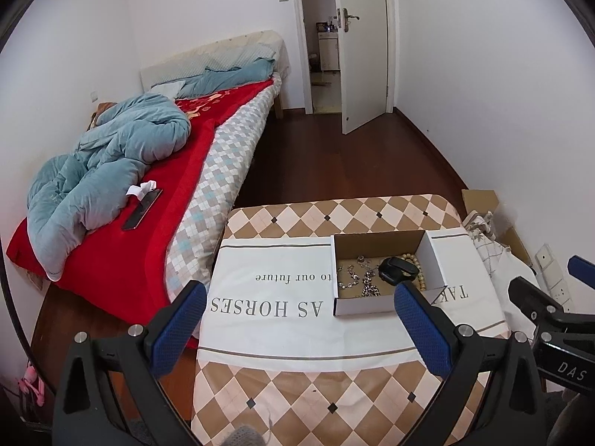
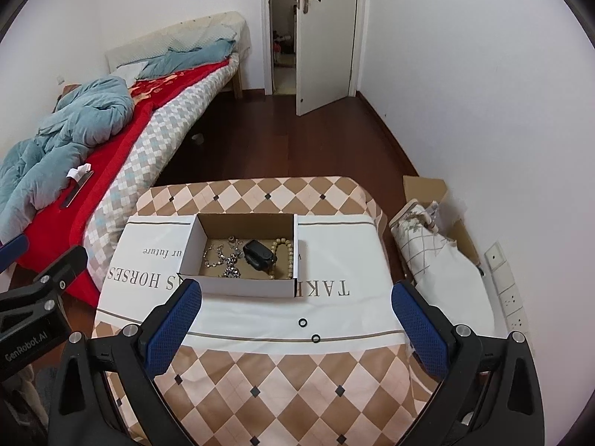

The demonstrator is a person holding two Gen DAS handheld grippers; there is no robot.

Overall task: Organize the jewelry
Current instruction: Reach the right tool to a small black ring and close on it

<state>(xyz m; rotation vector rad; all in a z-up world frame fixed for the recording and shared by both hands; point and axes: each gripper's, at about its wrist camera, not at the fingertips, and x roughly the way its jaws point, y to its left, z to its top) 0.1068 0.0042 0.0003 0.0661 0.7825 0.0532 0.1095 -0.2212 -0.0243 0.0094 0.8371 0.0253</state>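
Box on counter, holding chains left, beads right. Two rings near of box. Bed left of counter.

Cloth before the box lies bare save two rings

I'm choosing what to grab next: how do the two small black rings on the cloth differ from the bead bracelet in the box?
The two black rings lie outside the cardboard box, on the white cloth nearer the grippers; the bead bracelet already sits inside, along its right wall. The rings are small, plain black loops, the bracelet a larger loop of pale beads. The rings lie apart in the open; the bracelet lies beside a black object. All lie flat and ungripped.
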